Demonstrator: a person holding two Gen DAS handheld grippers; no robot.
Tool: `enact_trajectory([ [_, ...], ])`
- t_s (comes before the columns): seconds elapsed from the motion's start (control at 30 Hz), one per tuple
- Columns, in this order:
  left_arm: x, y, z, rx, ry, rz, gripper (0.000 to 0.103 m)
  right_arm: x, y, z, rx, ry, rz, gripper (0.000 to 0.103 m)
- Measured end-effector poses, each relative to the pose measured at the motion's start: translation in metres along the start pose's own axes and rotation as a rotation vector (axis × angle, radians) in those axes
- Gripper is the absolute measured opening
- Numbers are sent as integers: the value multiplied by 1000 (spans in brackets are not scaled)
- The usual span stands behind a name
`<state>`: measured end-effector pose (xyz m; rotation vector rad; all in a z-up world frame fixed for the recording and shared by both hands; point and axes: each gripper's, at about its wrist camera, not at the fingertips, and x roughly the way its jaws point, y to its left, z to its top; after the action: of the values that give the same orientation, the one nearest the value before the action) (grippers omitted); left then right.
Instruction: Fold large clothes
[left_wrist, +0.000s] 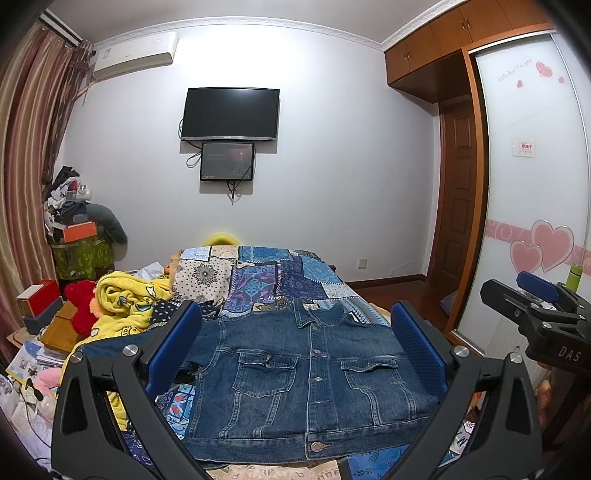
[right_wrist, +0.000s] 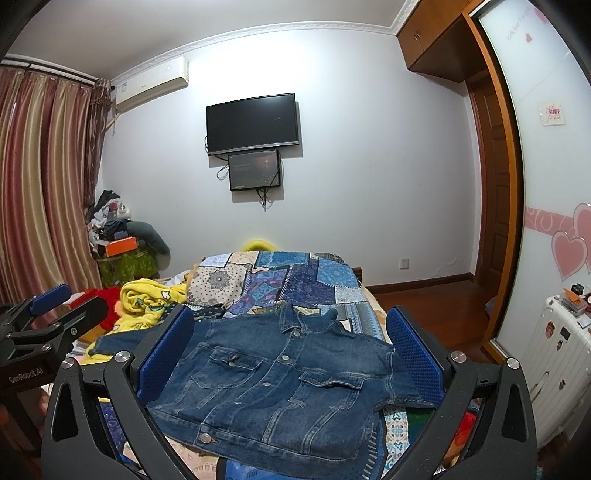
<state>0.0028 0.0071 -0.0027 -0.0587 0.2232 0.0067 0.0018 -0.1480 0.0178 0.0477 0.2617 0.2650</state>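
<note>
Jacket (left_wrist: 310, 380) spread button-side up on the quilt (left_wrist: 280, 273), both tongs spread wide and empty above its near hem.
Left gripper (left_wrist: 295, 354) suits the sleeve trailing toward 9 o'clock; right gripper (right_wrist: 291, 354) the 3 o'clock edge. Judgement: pinch seams, fold inward evenly.

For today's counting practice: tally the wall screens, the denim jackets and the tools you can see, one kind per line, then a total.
Wall screens: 2, the television and the small monitor
Denim jacket: 1
Tools: 2, left tool and right tool
Total: 5
</note>
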Motion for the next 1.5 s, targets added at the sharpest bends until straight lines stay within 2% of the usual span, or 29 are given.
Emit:
enact_trajectory([
  [0.4, 0, -1, -1, -6, -1, 1, 103, 1, 0, 1, 0, 6, -1, 103],
  [0.9, 20, 20, -4, -33, 24, 15, 103, 21, 9, 3, -26, 46, 2, 103],
  [1.07, 37, 35, -8, -56, 51, 22, 103, 35, 15, 2, -43, 73, -2, 103],
  [1.23, 63, 58, -13, -76, 87, 61, 103, 56, 19, -1, -54, 111, 1, 103],
  [1.37, 89, 83, -21, -96, 136, 91, 103, 80, 23, -6, -65, 156, 8, 103],
  [1.5, 119, 118, -35, -118, 206, 157, 103, 109, 24, -11, -66, 208, 19, 103],
])
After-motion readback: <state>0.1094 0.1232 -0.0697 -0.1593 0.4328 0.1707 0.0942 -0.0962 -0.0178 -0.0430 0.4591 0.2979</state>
